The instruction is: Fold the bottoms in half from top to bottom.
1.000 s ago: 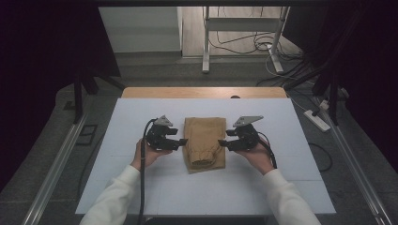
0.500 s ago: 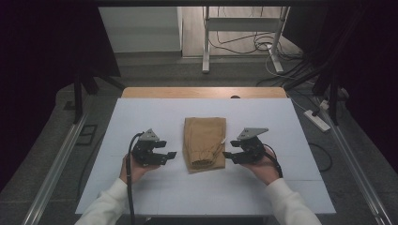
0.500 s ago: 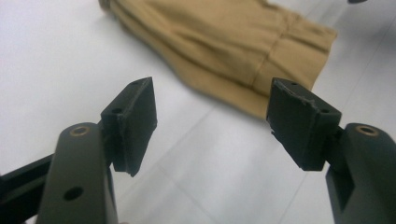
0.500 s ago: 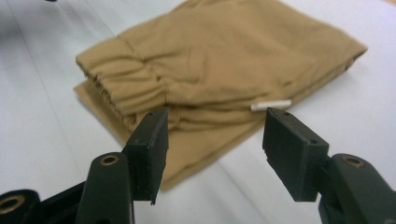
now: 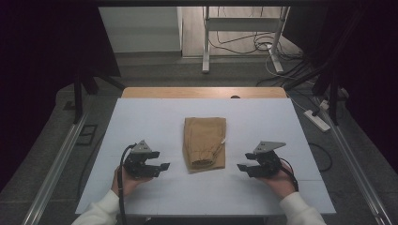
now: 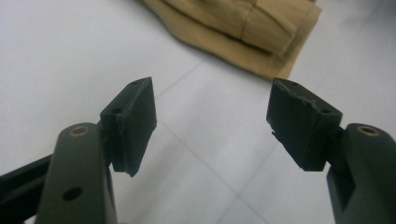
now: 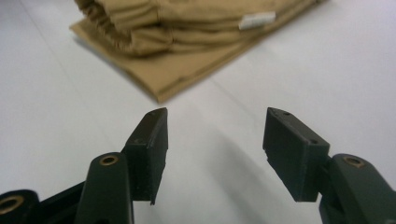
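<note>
Both grippers have drawn back from the folded tan garment (image 5: 204, 144), which lies ahead of their tips. Its small white tag (image 7: 257, 20) is unreadable. Left gripper (image 5: 160, 166) and right gripper (image 5: 242, 167) point inward, held level, jaws apart and empty.

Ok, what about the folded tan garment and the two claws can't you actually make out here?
- Folded tan garment: the type is hidden by the folds.
- White tag: blurred and too small to read in the right gripper view.
- The garment's far end: cut off by the top edge in both gripper views.
- Person's forearms: cut off by the high view's bottom edge.
</note>
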